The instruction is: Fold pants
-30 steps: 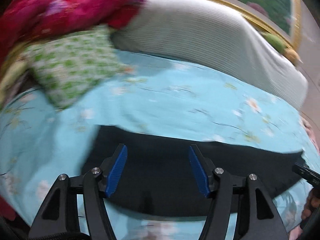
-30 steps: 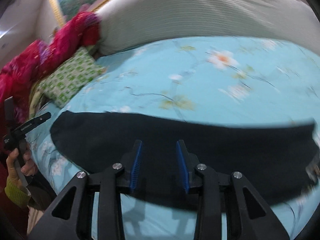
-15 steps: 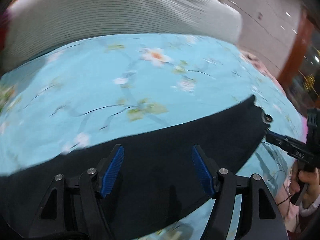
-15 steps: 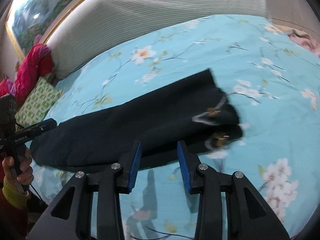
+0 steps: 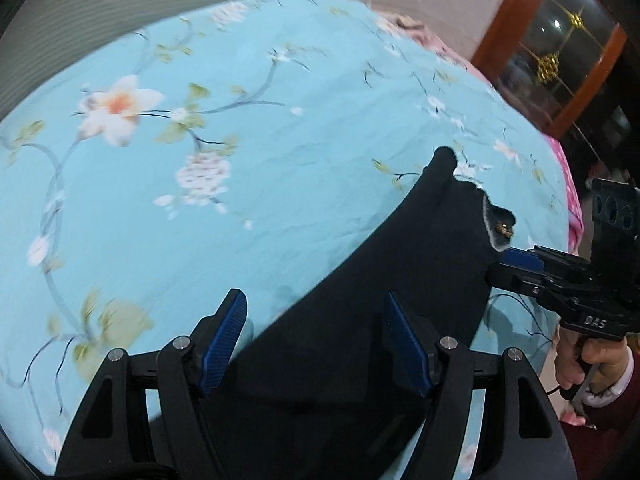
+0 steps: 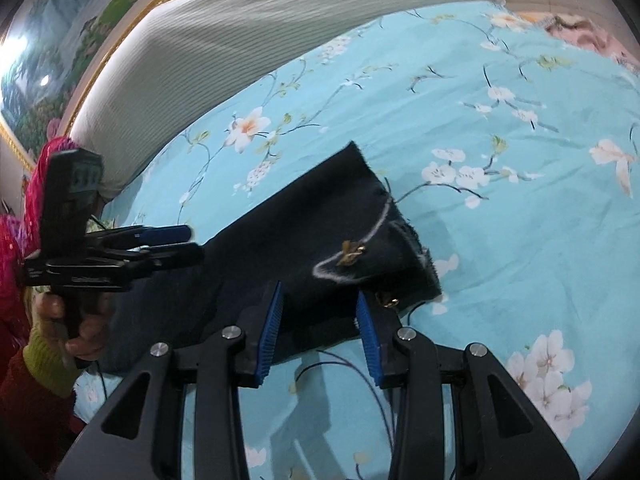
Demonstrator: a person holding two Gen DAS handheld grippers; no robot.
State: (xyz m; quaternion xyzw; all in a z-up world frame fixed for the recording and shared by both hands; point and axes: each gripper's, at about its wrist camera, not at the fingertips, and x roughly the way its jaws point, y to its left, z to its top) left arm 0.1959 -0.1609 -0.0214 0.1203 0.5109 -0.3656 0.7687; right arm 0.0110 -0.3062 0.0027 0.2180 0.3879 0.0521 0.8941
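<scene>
Black pants point(image 5: 400, 264) lie flat in a long strip on the blue floral bedsheet point(image 5: 200, 160). Their waist end, with white stitching and a gold trim piece, shows in the right wrist view point(image 6: 348, 236). My left gripper point(image 5: 316, 340) is open and empty, hovering over the pants' middle. My right gripper point(image 6: 320, 328) is open and empty, just above the near edge of the waist end. Each gripper shows in the other's view: the right one point(image 5: 516, 268) by the waist corner, the left one point(image 6: 176, 244) over the pants further left.
A grey ribbed cushion point(image 6: 240, 40) runs along the far side of the bed. Red and pink bedding point(image 6: 24, 208) lies at far left. A wooden glass-fronted cabinet point(image 5: 560, 60) stands beyond the bed's right end. A gold-framed picture point(image 6: 60, 40) hangs behind.
Both grippers have swung right along the pants toward the waist end. The left view has turned from the pillows to the waist corner. The right gripper has come closer to the waist.
</scene>
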